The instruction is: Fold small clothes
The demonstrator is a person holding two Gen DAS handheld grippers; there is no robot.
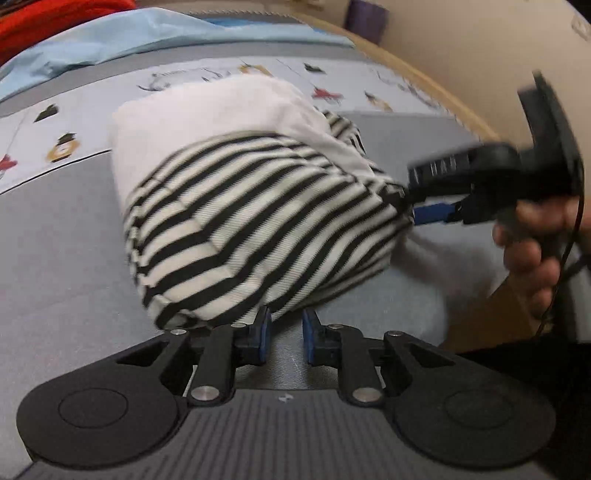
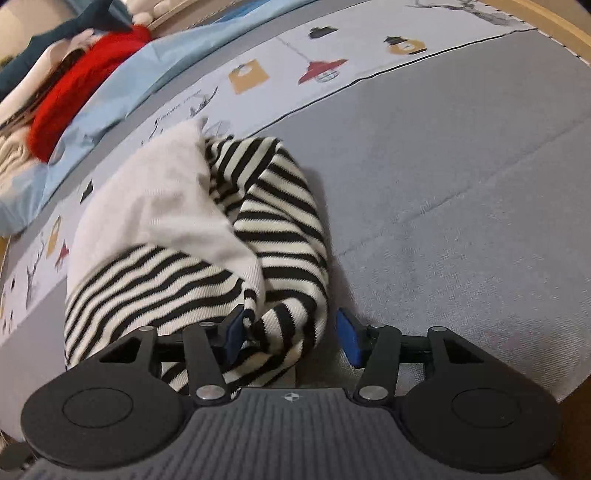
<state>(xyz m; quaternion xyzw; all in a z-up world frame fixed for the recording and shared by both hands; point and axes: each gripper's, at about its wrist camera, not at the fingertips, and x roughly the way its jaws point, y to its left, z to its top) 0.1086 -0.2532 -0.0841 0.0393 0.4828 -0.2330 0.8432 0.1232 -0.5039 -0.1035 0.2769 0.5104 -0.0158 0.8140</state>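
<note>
A wide grey bed cover [image 2: 461, 192], with a pale printed band of lanterns and small figures [image 2: 258, 74] running across its far side, fills most of both views. Beyond that band lies a light blue sheet [image 1: 155, 33], and on it, at the far left, a bright red knitted garment [image 2: 85, 85].

In the middle of the cover sits the black-and-white striped knitted garment with a plain white panel [image 1: 236, 206], bunched into a rounded heap. Its white panel faces the far side; the striped part faces near.

The right hand-held gripper [image 2: 291, 332] stands with its blue pads apart. A fold of the striped cloth lies between them, against the left pad, while the right pad [image 2: 347, 336] is clear of it. In the left wrist view this tool reaches the heap's right edge, carried by a person's hand [image 1: 532, 251].

The left hand-held gripper [image 1: 286, 338] is just at the heap's near edge, its pads a narrow gap apart with nothing between them.
</note>
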